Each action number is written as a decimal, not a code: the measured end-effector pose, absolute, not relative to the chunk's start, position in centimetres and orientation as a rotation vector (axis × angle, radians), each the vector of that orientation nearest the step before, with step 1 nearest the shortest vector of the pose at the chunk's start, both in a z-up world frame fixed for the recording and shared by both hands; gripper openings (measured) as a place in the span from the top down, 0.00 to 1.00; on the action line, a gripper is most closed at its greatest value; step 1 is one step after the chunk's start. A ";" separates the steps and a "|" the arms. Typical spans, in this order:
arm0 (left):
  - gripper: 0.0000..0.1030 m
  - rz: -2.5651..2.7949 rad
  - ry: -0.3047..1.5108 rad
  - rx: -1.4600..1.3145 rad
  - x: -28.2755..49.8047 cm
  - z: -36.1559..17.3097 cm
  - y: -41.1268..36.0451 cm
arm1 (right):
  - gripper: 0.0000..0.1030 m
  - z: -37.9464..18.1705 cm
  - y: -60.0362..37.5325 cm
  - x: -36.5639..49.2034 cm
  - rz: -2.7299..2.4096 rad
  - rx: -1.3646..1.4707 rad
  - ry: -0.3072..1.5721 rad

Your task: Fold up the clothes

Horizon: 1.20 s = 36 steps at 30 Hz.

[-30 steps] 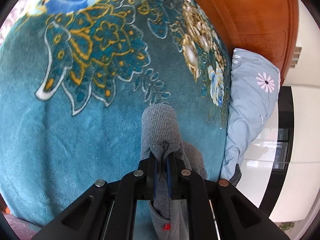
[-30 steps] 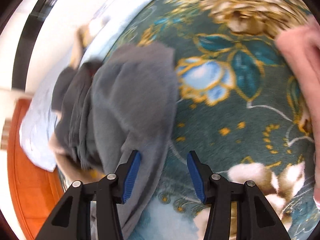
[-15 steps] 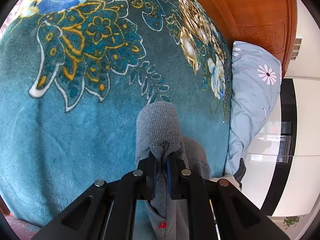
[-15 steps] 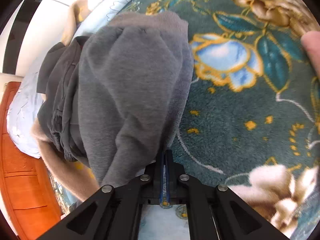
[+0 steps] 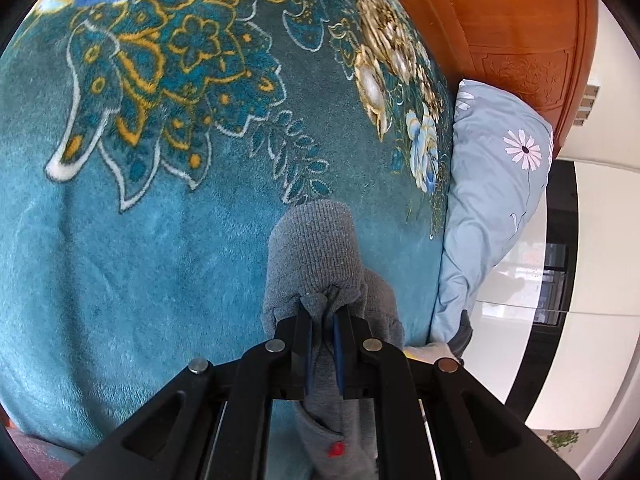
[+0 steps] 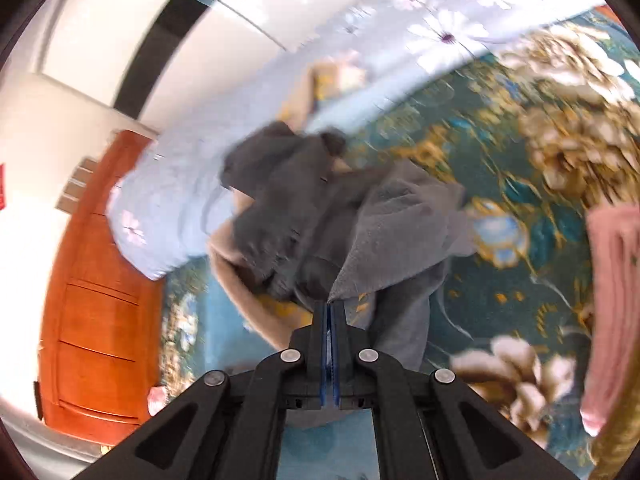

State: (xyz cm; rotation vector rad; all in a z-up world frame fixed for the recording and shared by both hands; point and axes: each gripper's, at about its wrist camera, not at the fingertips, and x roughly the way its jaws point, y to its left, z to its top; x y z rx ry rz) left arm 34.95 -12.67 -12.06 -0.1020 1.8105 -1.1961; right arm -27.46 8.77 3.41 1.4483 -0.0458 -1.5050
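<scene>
**Two claws, one grey garment, hanging over the bed**

Both claws are clamped on cloth. The left claw (image 5: 323,322) grips a bunched fold of the grey knit garment (image 5: 316,248), fabric squeezed between its pads; the ribbed cuff end pokes forward past the fingertips and the rest drops below, a small red tag showing low down. Beneath lies the teal floral blanket (image 5: 140,240) on the bed, the pale blue pillow (image 5: 492,200) off to the right against the wooden headboard (image 5: 508,28).

In the right wrist view the right claw (image 6: 330,312) is pinched almost flat on a corner of that grey garment (image 6: 400,224), and the cloth fans up and away from the tips toward the pillow. The picture is smeared, so the heap of darker grey clothing (image 6: 280,192) behind it reads only roughly. A pink item (image 6: 612,300) sits at the far right.

The relation that counts: the garment's long axis looks to run between the two claws, each holding an end or edge. Likely next, spread it taut and lay it flat on the open blanket. The risk is the bunched left grip keeping a crease.
</scene>
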 end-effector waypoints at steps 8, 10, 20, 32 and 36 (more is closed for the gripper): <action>0.93 -1.283 1.772 0.097 33.0 -9.5 -16.6 | 0.98 6.6 8.3 -27.8 -1.497 1.382 -0.107; 0.93 -1.444 1.732 0.056 31.8 -5.3 -18.9 | 0.98 8.4 8.0 -27.9 -1.496 1.330 -0.133; 0.92 -1.491 1.590 0.218 33.1 -2.3 -18.2 | 0.98 8.9 15.9 -23.8 -1.440 1.342 0.104; 0.92 -1.280 1.504 0.365 38.3 -5.5 -14.7 | 0.98 -7.0 20.1 -16.2 -1.107 1.687 0.573; 0.92 -1.206 1.524 0.389 38.7 -6.6 -14.8 | 0.94 -6.3 19.7 -17.2 -1.064 1.641 0.575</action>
